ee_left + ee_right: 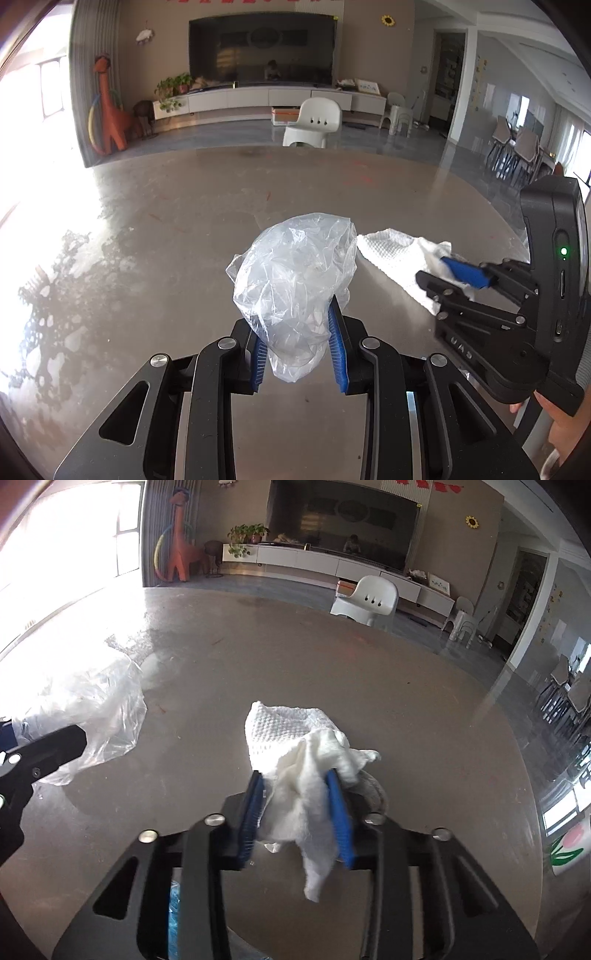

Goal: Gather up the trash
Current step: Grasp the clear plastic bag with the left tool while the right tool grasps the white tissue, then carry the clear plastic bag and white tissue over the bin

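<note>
Glossy brown table [184,206]; left tongs [297,343] clamping plastic bag [295,266], right tongs [297,808] clamping paper towel [291,734].

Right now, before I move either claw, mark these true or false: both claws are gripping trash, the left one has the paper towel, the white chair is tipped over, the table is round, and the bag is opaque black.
1. Both claws grip trash. True: the left claw is shut on the clear plastic bag, and the right claw is shut on the white paper towel.
2. The left claw has the paper towel. False: it holds the plastic bag.
3. The white chair is tipped over. False: it stands upright beyond the table.
4. The table is round. True.
5. The bag is opaque black. False: it is clear.
</note>
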Demonstrator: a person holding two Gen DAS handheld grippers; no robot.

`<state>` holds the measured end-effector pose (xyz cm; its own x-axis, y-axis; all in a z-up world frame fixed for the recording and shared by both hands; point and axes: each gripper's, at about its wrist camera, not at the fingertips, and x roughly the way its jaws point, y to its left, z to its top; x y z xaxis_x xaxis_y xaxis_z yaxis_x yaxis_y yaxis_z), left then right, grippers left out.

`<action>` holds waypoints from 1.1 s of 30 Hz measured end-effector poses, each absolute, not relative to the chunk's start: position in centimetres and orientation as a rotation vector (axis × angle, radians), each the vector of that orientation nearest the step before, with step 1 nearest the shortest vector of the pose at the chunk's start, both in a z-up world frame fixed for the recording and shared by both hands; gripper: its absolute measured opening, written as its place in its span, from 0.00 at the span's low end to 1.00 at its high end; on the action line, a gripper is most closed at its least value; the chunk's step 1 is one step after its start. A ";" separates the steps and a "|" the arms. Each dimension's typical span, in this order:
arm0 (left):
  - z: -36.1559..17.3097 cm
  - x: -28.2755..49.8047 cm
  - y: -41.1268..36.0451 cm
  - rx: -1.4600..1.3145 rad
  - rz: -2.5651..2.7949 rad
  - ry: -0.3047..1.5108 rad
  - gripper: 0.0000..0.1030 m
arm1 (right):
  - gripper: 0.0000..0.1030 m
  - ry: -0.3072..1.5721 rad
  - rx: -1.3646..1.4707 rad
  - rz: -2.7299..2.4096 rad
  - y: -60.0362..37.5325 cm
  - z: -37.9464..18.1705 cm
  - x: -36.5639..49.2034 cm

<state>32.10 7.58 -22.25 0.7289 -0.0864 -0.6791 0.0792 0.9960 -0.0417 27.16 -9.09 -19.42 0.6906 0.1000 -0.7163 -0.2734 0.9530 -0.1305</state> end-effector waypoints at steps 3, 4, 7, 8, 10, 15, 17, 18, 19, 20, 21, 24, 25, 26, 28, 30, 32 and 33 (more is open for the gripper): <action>-22.2 32.1 7.6 -0.013 -0.086 0.745 0.27 | 0.10 0.785 -0.196 0.245 -9.5 -19.0 27.0; -22.1 32.0 7.7 -0.015 -0.083 0.740 0.27 | 0.10 0.776 -0.175 0.259 -9.7 -18.6 26.8; -21.7 31.7 8.0 -0.021 -0.081 0.717 0.28 | 0.10 0.701 -0.140 0.258 -10.5 -16.2 25.3; -21.6 31.7 8.0 -0.023 -0.081 0.712 0.27 | 0.10 0.678 -0.116 0.268 -10.9 -15.2 24.8; -21.4 31.5 8.2 -0.028 -0.083 0.705 0.28 | 0.10 0.655 -0.080 0.289 -11.6 -13.8 23.9; -20.8 30.9 7.9 -0.023 -0.092 0.685 0.27 | 0.10 0.623 0.022 0.338 -14.0 -10.0 22.2; -20.5 30.4 7.7 -0.017 -0.093 0.674 0.28 | 0.10 0.608 0.030 0.326 -14.9 -8.8 21.4; -20.4 30.1 7.6 -0.018 -0.095 0.669 0.28 | 0.10 0.602 0.030 0.322 -15.2 -8.4 21.1; -20.1 29.8 7.4 -0.019 -0.100 0.663 0.28 | 0.10 0.596 0.035 0.319 -15.6 -8.0 20.6; -19.7 29.3 6.9 -0.016 -0.108 0.655 0.28 | 0.10 0.592 0.037 0.313 -16.1 -7.6 20.0; -19.3 28.9 6.5 -0.012 -0.113 0.647 0.28 | 0.10 0.588 0.034 0.305 -16.5 -7.3 19.5; -17.8 27.3 4.9 -0.002 -0.139 0.622 0.28 | 0.10 0.581 0.031 0.283 -17.9 -6.6 17.9; -17.6 26.9 4.6 -0.010 -0.151 0.622 0.28 | 0.10 0.579 0.031 0.276 -18.2 -6.5 17.4; -17.0 26.3 4.1 -0.018 -0.166 0.620 0.28 | 0.10 0.577 0.032 0.269 -18.6 -6.2 17.1; -16.0 25.3 3.0 -0.021 -0.185 0.613 0.28 | 0.10 0.571 0.040 0.256 -19.7 -5.9 15.9; -15.1 24.1 1.8 -0.012 -0.208 0.602 0.28 | 0.10 0.566 0.045 0.244 -20.5 -5.8 14.8; -14.2 23.0 0.5 -0.004 -0.236 0.596 0.28 | 0.10 0.556 0.054 0.229 -21.5 -5.6 13.6; -13.9 22.6 -0.1 0.001 -0.247 0.596 0.28 | 0.10 0.555 0.057 0.224 -22.0 -5.5 13.2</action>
